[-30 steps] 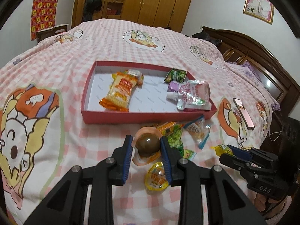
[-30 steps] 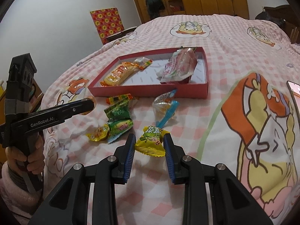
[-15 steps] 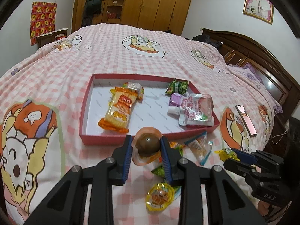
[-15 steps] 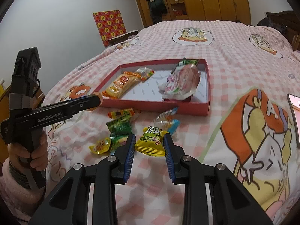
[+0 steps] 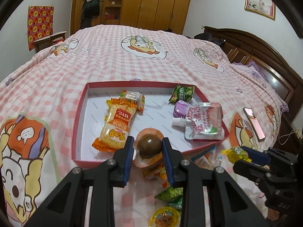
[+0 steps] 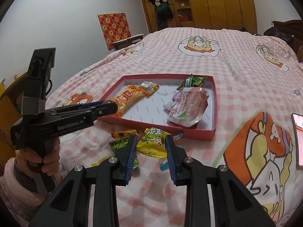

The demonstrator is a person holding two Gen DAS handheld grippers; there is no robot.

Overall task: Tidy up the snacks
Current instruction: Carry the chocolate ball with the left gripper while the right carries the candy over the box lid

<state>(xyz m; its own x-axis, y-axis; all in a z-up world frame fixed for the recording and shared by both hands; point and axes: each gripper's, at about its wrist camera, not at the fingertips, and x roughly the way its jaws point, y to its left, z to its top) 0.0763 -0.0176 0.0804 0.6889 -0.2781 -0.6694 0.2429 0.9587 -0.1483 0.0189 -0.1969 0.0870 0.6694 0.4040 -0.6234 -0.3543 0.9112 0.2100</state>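
Observation:
My left gripper (image 5: 148, 151) is shut on a brown jelly cup (image 5: 149, 147) with an orange rim and holds it above the near wall of the red tray (image 5: 79, 113). The tray also shows in the right wrist view (image 6: 206, 132). In it lie an orange cracker pack (image 5: 116, 126), a pink drink pouch (image 5: 204, 121), a purple box (image 5: 180, 108) and a green packet (image 5: 182, 92). My right gripper (image 6: 151, 147) is shut on a yellow snack packet (image 6: 152, 141) and holds it above the loose snacks (image 6: 121, 143) in front of the tray.
The tray lies on a pink checked bedspread (image 5: 113, 56). A pink phone (image 5: 253, 125) lies to the right of the tray. More loose packets (image 5: 170, 198) lie under my left gripper. A wooden headboard (image 5: 255, 53) stands at the right, a wardrobe (image 5: 151, 3) behind.
Both grippers have risen and moved forward toward the tray. The jelly cup now hangs over the tray's near wall. The yellow packet has lifted off the bedspread.

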